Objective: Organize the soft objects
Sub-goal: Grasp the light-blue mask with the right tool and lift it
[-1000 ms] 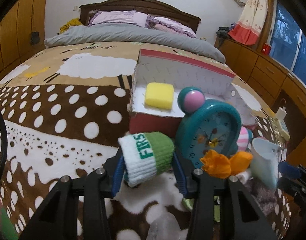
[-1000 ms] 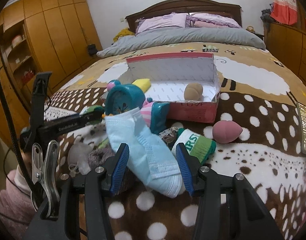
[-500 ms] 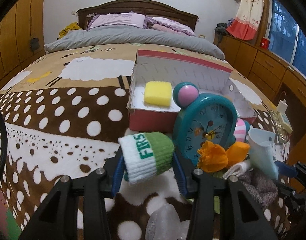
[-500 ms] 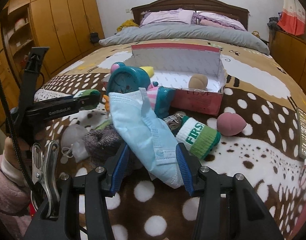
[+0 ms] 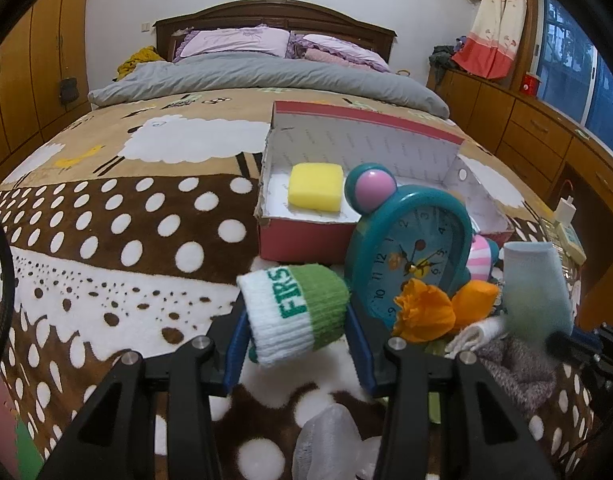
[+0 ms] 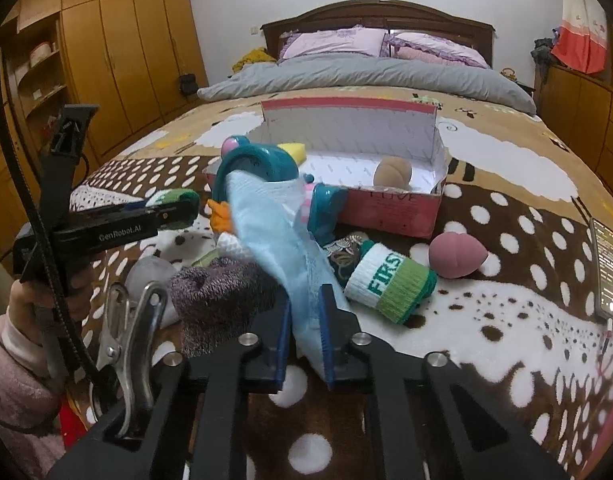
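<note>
Left gripper: blue-padded jaws part-open, both pads against the sides of a rolled white-and-green knit sock printed "FIRS". It has hold of the roll, above the brown polka-dot fleece blanket.

Right gripper: jaws nearly closed, pinching the lower end of a light blue fabric sock. The sock runs up and away from the jaws, and its far end drapes over the teal plastic alarm clock with pink bell knobs.

Second rolled white-and-green "FIRS" sock lies on the blanket just right of the right gripper, not held. A pink teardrop makeup sponge sits near it, in front of the box.

Open red cardboard box with white lining sits behind the clock. Inside: a yellow square sponge at the left end and a tan rounded soft ball at the right end.

Clutter by the clock: orange crumpled cloth, grey-purple knit bundle just left of the right gripper, white face mask.

A smartphone lies at the right edge of the blanket, screen lit.
</note>
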A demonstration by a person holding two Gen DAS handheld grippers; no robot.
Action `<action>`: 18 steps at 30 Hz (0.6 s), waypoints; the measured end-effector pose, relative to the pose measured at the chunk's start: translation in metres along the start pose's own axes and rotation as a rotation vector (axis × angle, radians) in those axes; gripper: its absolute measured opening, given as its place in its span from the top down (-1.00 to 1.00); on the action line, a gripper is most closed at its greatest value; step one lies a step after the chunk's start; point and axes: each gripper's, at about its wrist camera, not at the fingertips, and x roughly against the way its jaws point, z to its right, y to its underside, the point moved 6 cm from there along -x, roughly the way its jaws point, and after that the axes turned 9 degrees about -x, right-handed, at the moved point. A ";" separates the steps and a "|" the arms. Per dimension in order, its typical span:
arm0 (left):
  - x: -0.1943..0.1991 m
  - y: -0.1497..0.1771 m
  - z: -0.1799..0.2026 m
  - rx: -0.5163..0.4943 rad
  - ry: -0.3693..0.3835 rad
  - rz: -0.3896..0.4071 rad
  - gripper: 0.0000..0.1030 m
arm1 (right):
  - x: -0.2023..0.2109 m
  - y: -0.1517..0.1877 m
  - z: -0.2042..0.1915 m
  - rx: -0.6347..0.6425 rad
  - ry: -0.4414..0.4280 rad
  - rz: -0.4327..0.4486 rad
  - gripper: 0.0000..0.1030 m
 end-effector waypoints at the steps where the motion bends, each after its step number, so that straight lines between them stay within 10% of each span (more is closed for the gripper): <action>1: 0.001 0.000 0.000 -0.001 0.000 0.001 0.10 | 0.002 -0.001 0.000 -0.001 -0.001 0.008 0.76; 18: 0.027 -0.021 0.009 -0.051 0.013 0.066 0.10 | 0.020 -0.020 -0.004 0.012 0.000 0.086 0.81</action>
